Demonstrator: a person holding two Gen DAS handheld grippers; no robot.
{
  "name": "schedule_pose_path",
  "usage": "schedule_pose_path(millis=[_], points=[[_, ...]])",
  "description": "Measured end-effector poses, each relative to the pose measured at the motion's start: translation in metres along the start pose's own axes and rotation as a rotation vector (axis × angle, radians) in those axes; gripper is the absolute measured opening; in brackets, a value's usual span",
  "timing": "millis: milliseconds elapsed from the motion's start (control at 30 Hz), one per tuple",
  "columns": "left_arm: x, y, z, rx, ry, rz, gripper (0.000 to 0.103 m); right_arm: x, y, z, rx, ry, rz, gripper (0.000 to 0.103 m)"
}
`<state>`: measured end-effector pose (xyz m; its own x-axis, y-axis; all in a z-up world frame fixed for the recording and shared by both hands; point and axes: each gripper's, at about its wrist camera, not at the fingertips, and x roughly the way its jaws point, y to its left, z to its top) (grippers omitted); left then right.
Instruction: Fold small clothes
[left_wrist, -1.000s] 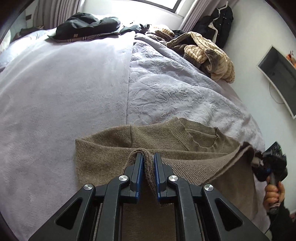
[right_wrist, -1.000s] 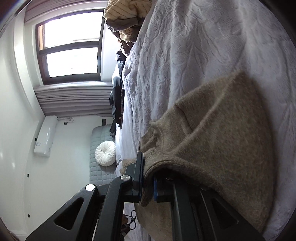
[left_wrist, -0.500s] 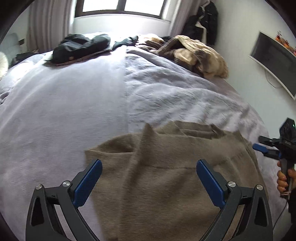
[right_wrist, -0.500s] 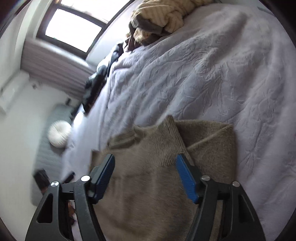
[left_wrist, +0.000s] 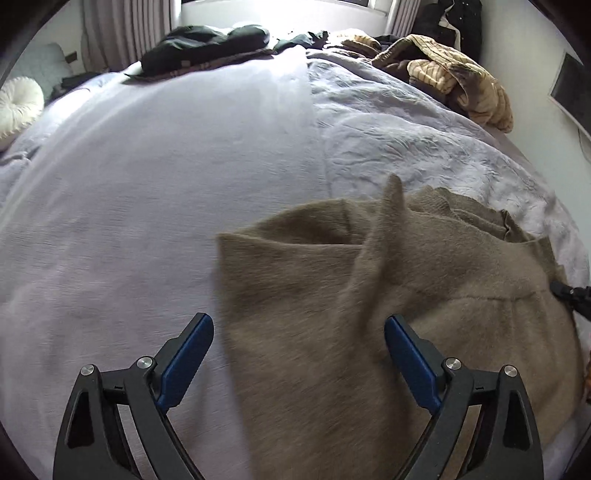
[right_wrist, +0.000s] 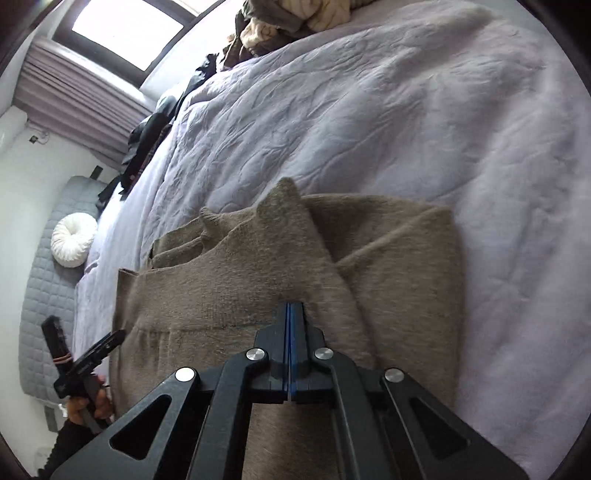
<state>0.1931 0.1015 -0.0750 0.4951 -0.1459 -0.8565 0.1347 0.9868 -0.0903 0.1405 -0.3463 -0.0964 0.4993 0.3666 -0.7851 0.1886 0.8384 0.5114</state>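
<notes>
Sweater (left_wrist: 388, 314): brown, partly folded, lying on the bed (left_wrist: 166, 184).
Left claw (left_wrist: 298, 345): over the sweater, spread wide, closing, gripping nothing.
Right claw (right_wrist: 294, 314): over the sweater, clenched, empty.

Fuzzy taupe-brown knit sweater (left_wrist: 388, 295) lies partly folded on lavender bed (left_wrist: 166, 184), one fabric corner poking up near the collar.

You have open lilac bedspread (left_wrist: 155, 206) to the left of the brown sweater (left_wrist: 369, 332) and beyond it. Heaped striped clothes (left_wrist: 461, 77) and a dark garment (left_wrist: 207, 44) block only the far edge, well away from you.
</notes>
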Motion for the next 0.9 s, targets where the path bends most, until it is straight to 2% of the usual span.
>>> schedule_pose_path(millis=[33, 100, 267, 300, 333, 367, 400, 533, 633, 700, 767, 800, 867, 900], points=[[-0.008, 0.005, -0.004, 0.005, 0.001, 0.031, 0.095, -0.006, -0.003, -0.002, 0.016, -0.007, -0.018, 0.000], [-0.018, 0.012, -0.013, 0.005, 0.008, 0.015, 0.095, -0.021, -0.008, -0.010, 0.051, -0.016, 0.004, 0.003], [-0.055, 0.020, -0.051, -0.010, 0.041, -0.110, 0.095, -0.052, -0.001, -0.053, 0.089, 0.016, 0.141, 0.009], [-0.060, 0.018, -0.058, -0.015, 0.047, -0.138, 0.095, -0.058, 0.001, -0.067, 0.100, 0.025, 0.178, 0.014], [-0.065, 0.016, -0.065, -0.018, 0.054, -0.166, 0.095, -0.065, 0.003, -0.082, 0.114, 0.029, 0.210, 0.031], [-0.069, 0.012, -0.072, -0.014, 0.062, -0.187, 0.095, -0.069, 0.005, -0.095, 0.127, 0.030, 0.232, 0.056], [-0.071, 0.009, -0.077, -0.010, 0.066, -0.197, 0.095, -0.074, 0.006, -0.110, 0.144, 0.028, 0.259, 0.064], [-0.069, 0.001, -0.094, -0.005, 0.101, -0.218, 0.083, -0.086, -0.004, -0.161, 0.256, 0.033, 0.322, 0.065], [-0.061, 0.001, -0.101, -0.036, 0.133, -0.235, 0.083, -0.094, -0.024, -0.189, 0.355, 0.007, 0.332, 0.065], [-0.060, 0.000, -0.102, -0.032, 0.131, -0.235, 0.082, -0.098, -0.033, -0.193, 0.379, -0.024, 0.310, 0.065], [-0.059, -0.002, -0.103, -0.030, 0.141, -0.245, 0.062, -0.096, -0.039, -0.191, 0.423, -0.060, 0.298, 0.065], [-0.058, -0.001, -0.103, -0.036, 0.147, -0.244, 0.059, -0.094, -0.043, -0.190, 0.457, -0.077, 0.284, 0.065], [-0.055, 0.002, -0.102, -0.055, 0.154, -0.240, 0.044, -0.087, -0.047, -0.188, 0.494, -0.087, 0.276, 0.062], [-0.054, 0.003, -0.102, -0.062, 0.160, -0.226, 0.033, -0.083, -0.046, -0.186, 0.489, -0.089, 0.256, 0.052]])
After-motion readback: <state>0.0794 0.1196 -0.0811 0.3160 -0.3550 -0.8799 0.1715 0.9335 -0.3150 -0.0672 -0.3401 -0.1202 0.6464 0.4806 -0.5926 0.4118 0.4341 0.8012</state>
